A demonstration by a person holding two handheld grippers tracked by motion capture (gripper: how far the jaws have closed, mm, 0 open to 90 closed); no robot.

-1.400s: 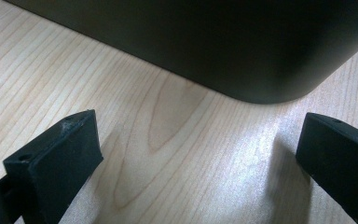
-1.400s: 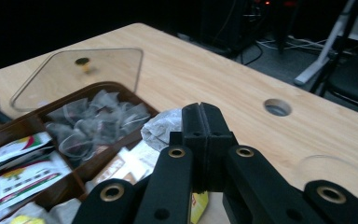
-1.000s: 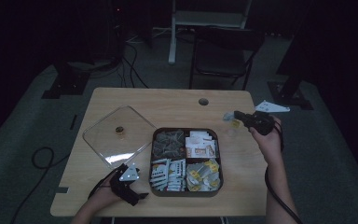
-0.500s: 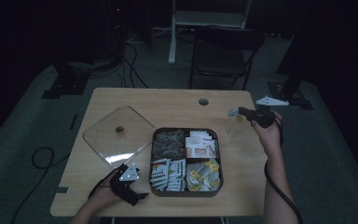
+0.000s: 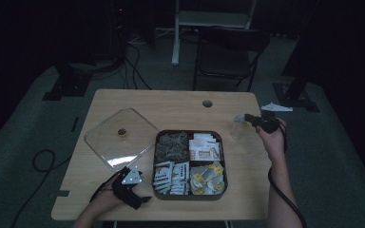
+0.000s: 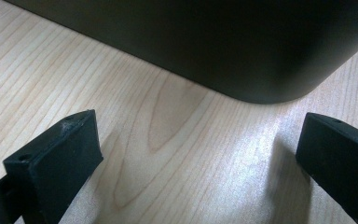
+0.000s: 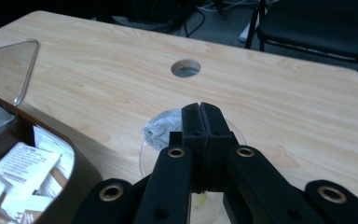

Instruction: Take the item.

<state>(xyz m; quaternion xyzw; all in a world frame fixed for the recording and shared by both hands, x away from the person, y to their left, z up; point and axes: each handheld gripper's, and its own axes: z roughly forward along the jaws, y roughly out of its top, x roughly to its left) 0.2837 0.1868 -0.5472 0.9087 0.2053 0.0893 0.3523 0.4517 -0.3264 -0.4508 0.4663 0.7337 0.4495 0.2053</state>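
Observation:
A dark four-part tray of tea bags and packets sits mid-table. To its right stands a clear cup. My right gripper hovers over the cup with its jaws shut on a grey tea bag. In the right gripper view the pressed-together jaws sit above the cup's rim, and the tea bag hangs at their left inside the rim. My left gripper rests on the table at the tray's front left corner. It stands open with only bare wood between its jaws, facing the tray's wall.
A clear square lid with a small knob lies left of the tray. A round cable hole pierces the table's far side. A dark chair stands beyond the table. The table's right edge runs just behind my right hand.
My right gripper has shifted a little and sunk lower over the cup, with the tea bag still in it. The left gripper has stayed where it was.

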